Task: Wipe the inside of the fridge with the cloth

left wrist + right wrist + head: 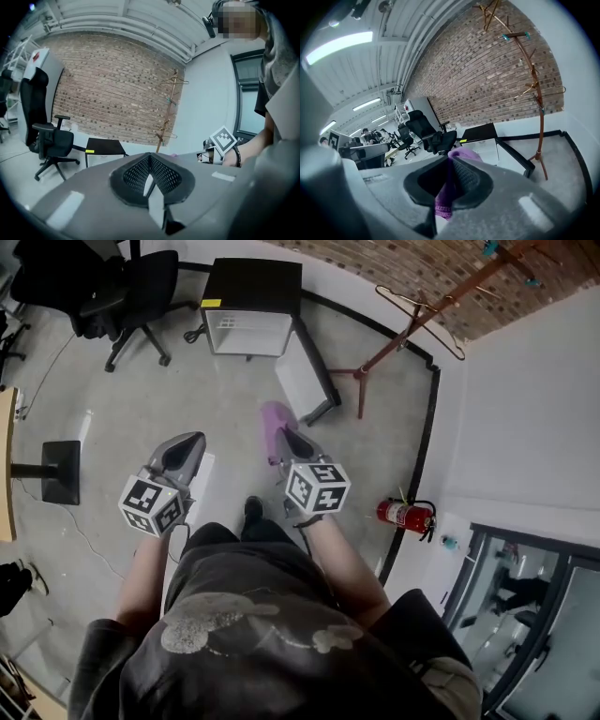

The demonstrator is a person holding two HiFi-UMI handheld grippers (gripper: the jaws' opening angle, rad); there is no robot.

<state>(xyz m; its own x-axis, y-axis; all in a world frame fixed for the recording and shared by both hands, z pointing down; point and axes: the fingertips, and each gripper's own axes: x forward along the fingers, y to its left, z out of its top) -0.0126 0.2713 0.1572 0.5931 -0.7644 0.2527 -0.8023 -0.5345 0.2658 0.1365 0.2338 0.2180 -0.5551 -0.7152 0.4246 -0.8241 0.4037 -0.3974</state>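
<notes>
A brick wall (398, 263) backs a grey floor (216, 399) holding a black office chair (141, 287), coat stand (542, 133) and fire extinguisher (403, 514).

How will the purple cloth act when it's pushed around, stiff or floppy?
Probably floppy: the purple cloth droops and bunches where the right gripper pinches it. Likely light, since that small pinch holds it all. Its fuzzy-looking surface probably won't slip easily.

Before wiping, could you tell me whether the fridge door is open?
Open: the door is swung out; the fridge shows its white inside.
</notes>
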